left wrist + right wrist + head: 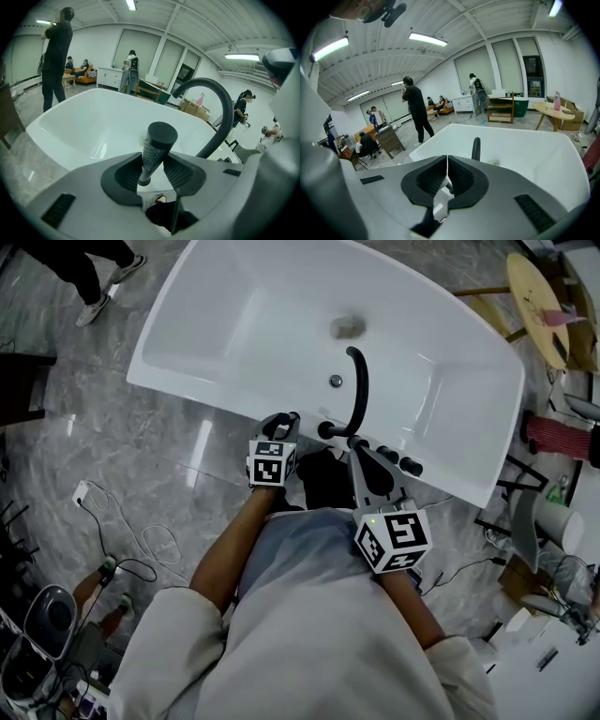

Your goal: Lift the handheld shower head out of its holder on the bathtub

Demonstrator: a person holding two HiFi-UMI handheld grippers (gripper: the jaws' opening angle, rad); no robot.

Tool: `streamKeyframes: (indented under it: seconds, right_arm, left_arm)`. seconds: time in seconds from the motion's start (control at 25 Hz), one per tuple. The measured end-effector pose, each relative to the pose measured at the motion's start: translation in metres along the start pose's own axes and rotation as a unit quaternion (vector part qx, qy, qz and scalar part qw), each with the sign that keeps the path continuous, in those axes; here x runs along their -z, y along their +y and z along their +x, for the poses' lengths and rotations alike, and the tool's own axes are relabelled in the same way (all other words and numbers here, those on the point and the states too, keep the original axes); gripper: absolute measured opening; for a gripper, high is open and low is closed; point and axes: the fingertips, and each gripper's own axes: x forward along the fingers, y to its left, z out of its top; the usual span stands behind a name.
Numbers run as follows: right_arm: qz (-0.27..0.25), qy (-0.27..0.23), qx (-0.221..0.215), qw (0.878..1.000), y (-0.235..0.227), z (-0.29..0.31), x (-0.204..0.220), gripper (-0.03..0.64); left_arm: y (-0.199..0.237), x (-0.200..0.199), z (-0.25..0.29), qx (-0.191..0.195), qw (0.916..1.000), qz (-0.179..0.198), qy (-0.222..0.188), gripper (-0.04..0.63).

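Grabbing the shower head, lift not yet done.

Clamped tight on the bumpy neck of the shower head [157, 145] with the left gripper [153, 180], down at the near rim of the white bathtub [234, 343], just beside the curved black tap [360, 390]. Right gripper [447, 177] pressed together on nothing, close to the tap. Seems to sit in its holder for now. Next: pull straight up, slowly, without bumping the tap.

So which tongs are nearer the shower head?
Left. The left tongs are closed on the shower head; the right tongs are shut on nothing, off to its right by the spout.
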Motion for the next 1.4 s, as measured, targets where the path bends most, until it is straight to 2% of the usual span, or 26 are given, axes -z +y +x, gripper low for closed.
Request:
streamKeyframes:
  seconds: [0.8, 1.0, 1.4]
  right_arm:
    - [0.018, -0.014, 0.006, 1.000, 0.026, -0.004, 0.004, 0.020]
    - [0.020, -0.019, 0.004, 1.000, 0.038, -0.006, 0.005, 0.020]
    - [0.030, -0.032, -0.002, 0.999, 0.059, -0.005, 0.008, 0.020]
  left_arm:
    - [0.003, -0.011, -0.029, 0.025, 0.9996, 0.006, -0.010, 0.147]
    - [0.003, -0.007, -0.040, 0.030, 0.9994, 0.018, -0.005, 0.147]
    - [0.001, -0.024, -0.066, 0.048, 0.9982, 0.026, -0.025, 0.147]
